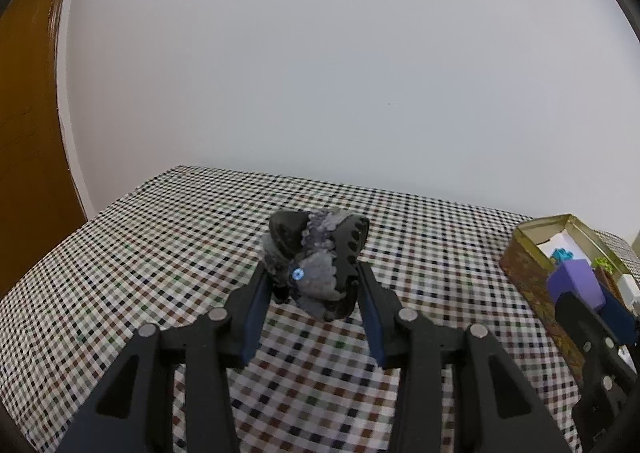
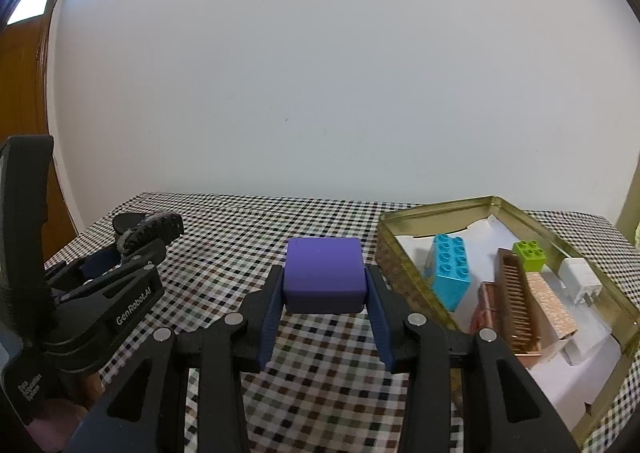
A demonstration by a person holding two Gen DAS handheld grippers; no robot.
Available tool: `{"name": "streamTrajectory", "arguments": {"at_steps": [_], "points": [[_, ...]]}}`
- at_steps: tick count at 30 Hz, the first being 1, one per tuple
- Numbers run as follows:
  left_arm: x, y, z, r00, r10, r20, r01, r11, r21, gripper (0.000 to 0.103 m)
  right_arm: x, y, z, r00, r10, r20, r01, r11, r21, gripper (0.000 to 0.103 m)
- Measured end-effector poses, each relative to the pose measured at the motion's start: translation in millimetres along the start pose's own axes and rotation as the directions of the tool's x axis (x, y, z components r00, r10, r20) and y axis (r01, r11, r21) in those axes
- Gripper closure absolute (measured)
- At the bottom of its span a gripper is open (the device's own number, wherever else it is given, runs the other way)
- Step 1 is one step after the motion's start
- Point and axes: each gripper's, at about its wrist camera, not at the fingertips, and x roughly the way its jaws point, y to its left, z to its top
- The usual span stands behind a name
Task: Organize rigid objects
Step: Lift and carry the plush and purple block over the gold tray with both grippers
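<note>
My left gripper (image 1: 313,277) is shut on a black and grey hair claw clip (image 1: 316,261) and holds it above the checkered tablecloth (image 1: 160,245). It also shows in the right wrist view (image 2: 132,249), with the clip (image 2: 148,229) at its tip. My right gripper (image 2: 324,285) is shut on a purple box (image 2: 323,277), held above the cloth just left of the gold tin (image 2: 390,249). In the left wrist view the purple box (image 1: 574,281) hangs over the tin's (image 1: 524,265) near wall.
The tin holds a blue brick (image 2: 450,271), a green brick (image 2: 530,253), a copper comb (image 2: 516,301), a white charger (image 2: 580,279) and white card lining. A white wall stands behind the table. A wooden door (image 1: 24,153) is at the left.
</note>
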Motion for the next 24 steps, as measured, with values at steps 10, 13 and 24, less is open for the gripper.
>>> {"name": "streamTrajectory", "arguments": {"at_steps": [10,13,24], "points": [[-21,-32,-12,0.999,-0.033,0.031,0.032,0.999,0.044,0.062,-27,-16,-4,0.997,-0.048,0.052,0.05,0.998,-0.036,0.06],[-27,-42,-14,0.998,-0.048,0.033,0.047,0.998,0.045,0.062,-36,-24,-4,0.995,-0.068,0.071,0.071,0.997,-0.037,0.06],[-44,-82,-22,0.995,-0.089,0.05,0.085,0.993,0.082,0.062,-56,-62,-9,0.989,-0.119,0.089,0.121,0.993,-0.014,0.06]]}}
